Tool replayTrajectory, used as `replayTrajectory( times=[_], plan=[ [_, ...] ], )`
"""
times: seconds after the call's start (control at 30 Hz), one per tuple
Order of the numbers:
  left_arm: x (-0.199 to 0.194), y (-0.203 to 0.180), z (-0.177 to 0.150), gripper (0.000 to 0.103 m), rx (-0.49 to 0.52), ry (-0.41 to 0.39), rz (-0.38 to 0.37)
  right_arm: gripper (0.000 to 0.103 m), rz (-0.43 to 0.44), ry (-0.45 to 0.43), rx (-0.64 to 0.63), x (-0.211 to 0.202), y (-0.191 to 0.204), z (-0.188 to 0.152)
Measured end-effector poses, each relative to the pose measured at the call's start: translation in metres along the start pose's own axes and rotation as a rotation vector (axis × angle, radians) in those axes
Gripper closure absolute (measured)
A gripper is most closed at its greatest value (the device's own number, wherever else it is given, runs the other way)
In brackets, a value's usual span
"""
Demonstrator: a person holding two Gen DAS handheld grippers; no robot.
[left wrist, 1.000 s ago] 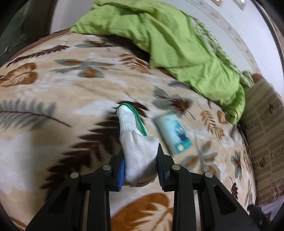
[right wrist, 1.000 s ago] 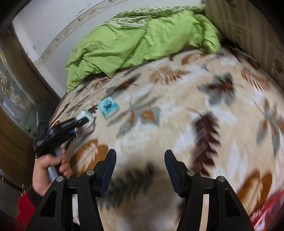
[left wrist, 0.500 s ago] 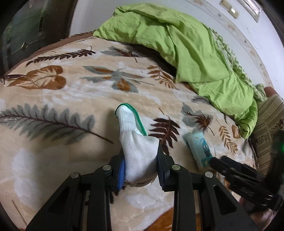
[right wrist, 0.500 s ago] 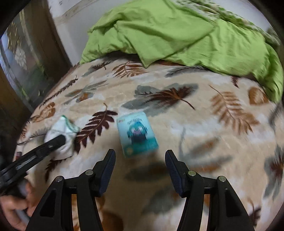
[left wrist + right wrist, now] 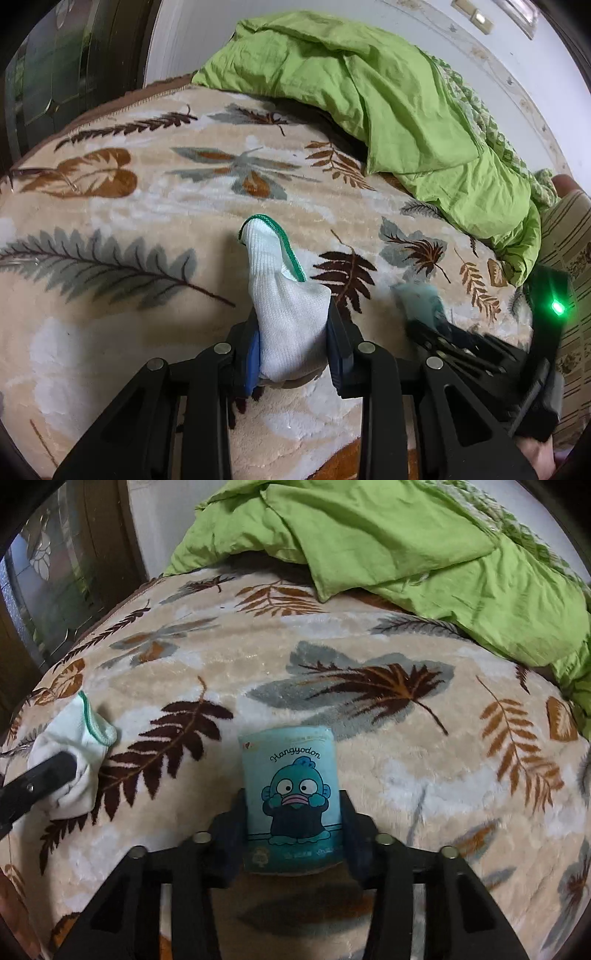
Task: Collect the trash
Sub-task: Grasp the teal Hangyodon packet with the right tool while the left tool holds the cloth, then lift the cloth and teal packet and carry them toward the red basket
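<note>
My left gripper (image 5: pixel 293 332) is shut on a white knit sock (image 5: pixel 273 266) with a green hem, which sticks up above the leaf-patterned blanket (image 5: pixel 110 295). From the right wrist view, the same sock (image 5: pixel 74 731) and one left finger (image 5: pixel 40 775) show at the far left. My right gripper (image 5: pixel 293 812) has its jaws closing on a light-blue cartoon packet (image 5: pixel 291 768). The pads touch both its sides and the packet bows slightly. In the left wrist view the right gripper (image 5: pixel 443 332) is a dark blur over the packet (image 5: pixel 417 299).
A crumpled green duvet (image 5: pixel 388 110) lies across the far side of the bed. A striped pillow (image 5: pixel 569 236) sits at the right edge. A dark glass-fronted door (image 5: pixel 48 590) and a white wall stand behind the bed on the left.
The right gripper swung in across the bed, came down over the blue packet and narrowed its jaws around it. The left gripper kept its hold on the sock and barely shifted.
</note>
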State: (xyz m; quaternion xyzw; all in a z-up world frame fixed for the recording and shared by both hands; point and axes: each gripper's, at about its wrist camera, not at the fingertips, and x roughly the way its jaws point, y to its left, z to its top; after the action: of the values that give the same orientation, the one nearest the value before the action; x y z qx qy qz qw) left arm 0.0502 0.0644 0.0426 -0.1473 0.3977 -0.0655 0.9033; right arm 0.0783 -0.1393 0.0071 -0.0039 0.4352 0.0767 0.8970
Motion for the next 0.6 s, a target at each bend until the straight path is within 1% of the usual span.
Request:
replayTrajectory(
  times=[0.1,0.23,0.33,0.43,0.6],
  plan=[
    [-0.006,-0.007,-0.001,0.075,0.036,-0.031,0.023,0.066,-0.029,-0.046,0.059,-0.023,0.000,-0.014],
    [-0.011,-0.015,-0.003,0.075,0.084,-0.069,0.050,0.066,-0.030,-0.124,0.160,-0.061,-0.002,-0.037],
    [-0.013,-0.020,-0.004,0.075,0.110,-0.079,0.060,0.066,-0.045,-0.178,0.189,-0.082,0.000,-0.048],
    [-0.014,-0.024,-0.006,0.075,0.126,-0.084,0.064,0.066,-0.044,-0.211,0.192,-0.088,0.000,-0.051],
    [-0.016,-0.028,-0.008,0.075,0.145,-0.096,0.073,0.066,-0.043,-0.208,0.213,-0.083,-0.003,-0.055]
  ],
)
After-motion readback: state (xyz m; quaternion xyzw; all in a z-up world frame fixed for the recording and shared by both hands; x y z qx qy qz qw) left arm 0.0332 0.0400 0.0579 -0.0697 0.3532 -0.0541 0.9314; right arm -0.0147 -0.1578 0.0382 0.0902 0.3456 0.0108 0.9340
